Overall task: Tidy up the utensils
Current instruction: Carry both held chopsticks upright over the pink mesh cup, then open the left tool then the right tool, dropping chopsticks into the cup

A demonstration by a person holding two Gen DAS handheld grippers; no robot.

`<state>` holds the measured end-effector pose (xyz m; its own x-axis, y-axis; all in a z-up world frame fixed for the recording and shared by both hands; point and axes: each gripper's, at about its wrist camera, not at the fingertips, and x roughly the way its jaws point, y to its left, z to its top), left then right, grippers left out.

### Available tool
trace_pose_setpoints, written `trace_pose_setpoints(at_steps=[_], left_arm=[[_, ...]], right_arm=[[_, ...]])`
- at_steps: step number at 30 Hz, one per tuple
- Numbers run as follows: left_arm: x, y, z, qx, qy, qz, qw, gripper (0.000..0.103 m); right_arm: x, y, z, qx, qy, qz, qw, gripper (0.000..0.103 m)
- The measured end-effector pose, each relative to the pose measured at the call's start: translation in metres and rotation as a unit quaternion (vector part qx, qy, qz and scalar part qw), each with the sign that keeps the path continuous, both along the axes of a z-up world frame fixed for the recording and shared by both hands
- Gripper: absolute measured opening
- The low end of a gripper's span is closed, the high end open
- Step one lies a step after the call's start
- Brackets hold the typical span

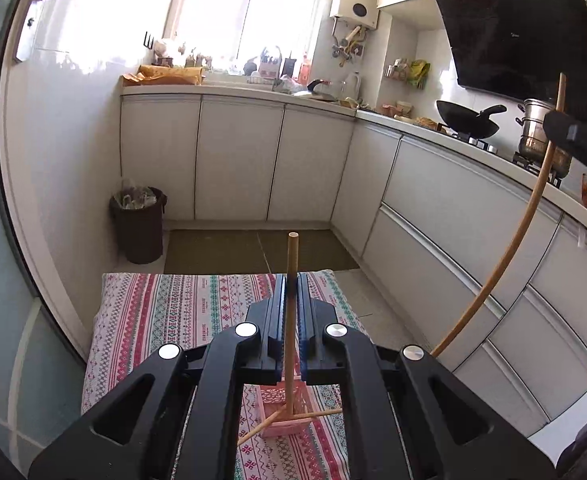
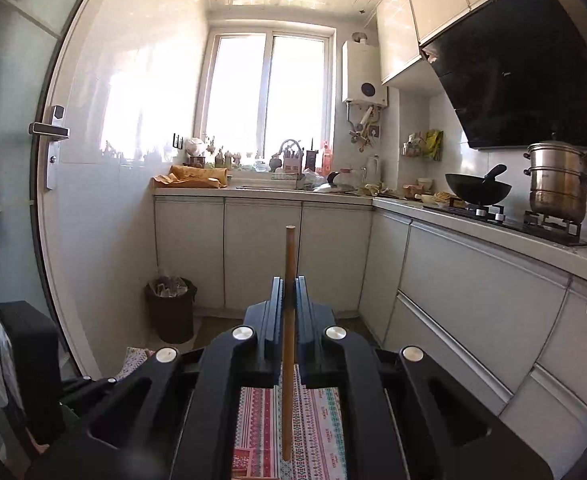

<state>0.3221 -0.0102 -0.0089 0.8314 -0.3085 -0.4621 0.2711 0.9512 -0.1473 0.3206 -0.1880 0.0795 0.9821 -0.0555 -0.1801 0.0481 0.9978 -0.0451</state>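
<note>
Both tongs (image 1: 291, 280) (image 2: 289, 284) clamp upright chopsticks (image 1: 292, 320) (image 2: 288, 360) above a pink basket (image 1: 283, 412).

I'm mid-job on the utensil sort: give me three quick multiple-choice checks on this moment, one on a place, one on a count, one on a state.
1. Where does the pink basket stand?
A. on the patterned cloth
B. on the counter
C. in the bin

2. How many chopsticks lie loose across the basket in the left wrist view?
A. none
B. two
C. five

3. What is the state of the left hand-held gripper?
A. wide open
B. shut on an upright chopstick
C. shut on nothing

Key:
1 A, the basket sits on the striped patterned cloth below the gripper.
2 B, two sticks cross at its near rim.
3 B, the upright chopstick rises between the closed fingers; the right hand-held gripper clamps another chopstick likewise.
</note>
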Motion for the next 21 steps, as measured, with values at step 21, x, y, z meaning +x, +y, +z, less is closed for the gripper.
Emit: trace_pose_setpoints(at_steps=[21], left_arm=[[-0.016, 0.063, 0.019, -0.054, -0.024, 0.048, 0.9971, 0.023]], right_arm=[[0.056, 0.031, -0.082, 0.052, 0.047, 0.043, 0.997, 0.006]])
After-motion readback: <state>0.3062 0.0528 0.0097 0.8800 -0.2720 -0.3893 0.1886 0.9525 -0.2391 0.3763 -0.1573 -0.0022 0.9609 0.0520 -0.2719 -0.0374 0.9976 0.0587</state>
